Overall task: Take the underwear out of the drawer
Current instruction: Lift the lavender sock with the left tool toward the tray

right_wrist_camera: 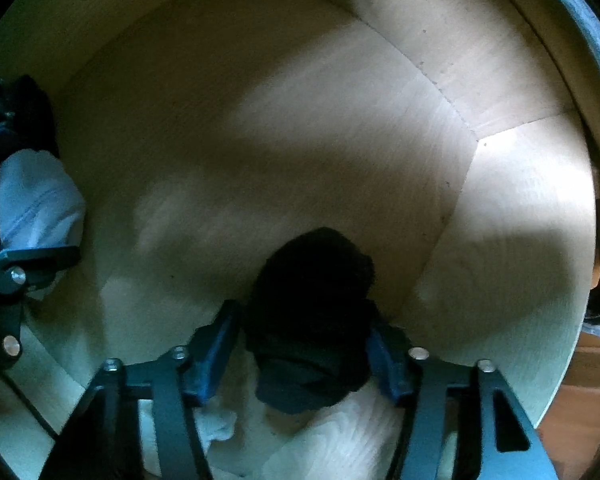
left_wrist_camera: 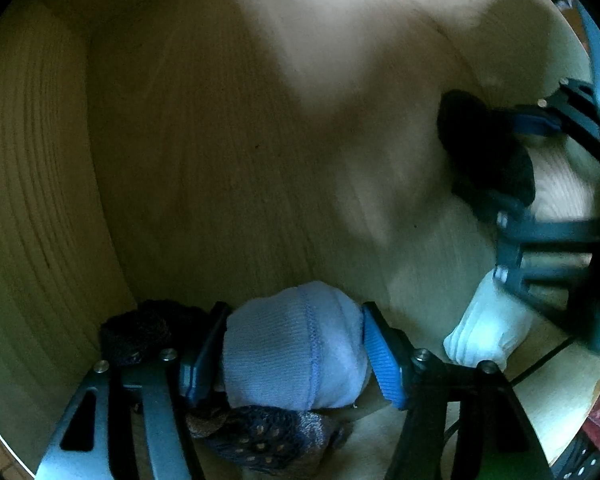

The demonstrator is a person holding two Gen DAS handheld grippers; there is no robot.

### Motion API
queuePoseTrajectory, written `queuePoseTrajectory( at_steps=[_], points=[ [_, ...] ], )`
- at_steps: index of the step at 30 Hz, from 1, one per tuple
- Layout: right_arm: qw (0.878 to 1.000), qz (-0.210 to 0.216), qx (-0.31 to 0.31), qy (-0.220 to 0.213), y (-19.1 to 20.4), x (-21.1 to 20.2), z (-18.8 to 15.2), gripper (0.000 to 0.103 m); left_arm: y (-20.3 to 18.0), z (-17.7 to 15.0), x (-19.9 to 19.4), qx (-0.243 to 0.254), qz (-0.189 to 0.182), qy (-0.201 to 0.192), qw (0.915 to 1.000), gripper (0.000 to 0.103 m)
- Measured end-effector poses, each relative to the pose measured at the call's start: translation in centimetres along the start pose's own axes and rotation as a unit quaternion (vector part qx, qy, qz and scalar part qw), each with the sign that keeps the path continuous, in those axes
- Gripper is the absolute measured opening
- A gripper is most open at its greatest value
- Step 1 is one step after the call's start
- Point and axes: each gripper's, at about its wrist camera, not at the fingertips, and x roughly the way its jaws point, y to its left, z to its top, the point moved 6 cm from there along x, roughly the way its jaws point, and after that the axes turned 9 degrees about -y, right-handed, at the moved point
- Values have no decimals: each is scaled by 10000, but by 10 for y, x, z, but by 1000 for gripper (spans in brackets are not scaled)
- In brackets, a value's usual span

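Observation:
Inside a pale wooden drawer (left_wrist_camera: 260,140), my left gripper (left_wrist_camera: 296,356) points straight down, its blue pads pressed on both sides of a rolled light-blue underwear bundle (left_wrist_camera: 292,344). To its right, my right gripper (left_wrist_camera: 516,168) is shut on a rolled black bundle (left_wrist_camera: 476,136). In the right wrist view the black bundle (right_wrist_camera: 312,288) fills the gap between the right gripper's (right_wrist_camera: 304,360) pads. The light-blue bundle (right_wrist_camera: 40,200) shows at the left edge, in the left gripper (right_wrist_camera: 4,192).
A dark mesh item (left_wrist_camera: 140,332) and a dotted navy item (left_wrist_camera: 260,436) lie beside and under the left gripper. A white bundle (left_wrist_camera: 484,332) sits between the grippers, and white cloth (right_wrist_camera: 220,428) lies under the right one. Drawer walls (right_wrist_camera: 520,60) enclose the bare wooden floor (right_wrist_camera: 300,140).

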Motion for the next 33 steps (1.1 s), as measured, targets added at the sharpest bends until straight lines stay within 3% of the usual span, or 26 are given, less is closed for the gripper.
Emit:
queuePoseTrajectory(
  at_steps=[2, 16, 33],
  points=[
    [9999, 25, 138, -55, -4, -1, 1, 50, -3, 1, -2, 22, -8, -53, 10000, 65],
    [9999, 45, 161, -40, 0, 1, 1, 51, 11, -7, -22, -115, -397, -463, 9981, 62],
    [9999, 42, 145, -42, -3, 1, 2, 51, 24, -20, -72, -130, -293, -1136, 9930, 62]
  ],
)
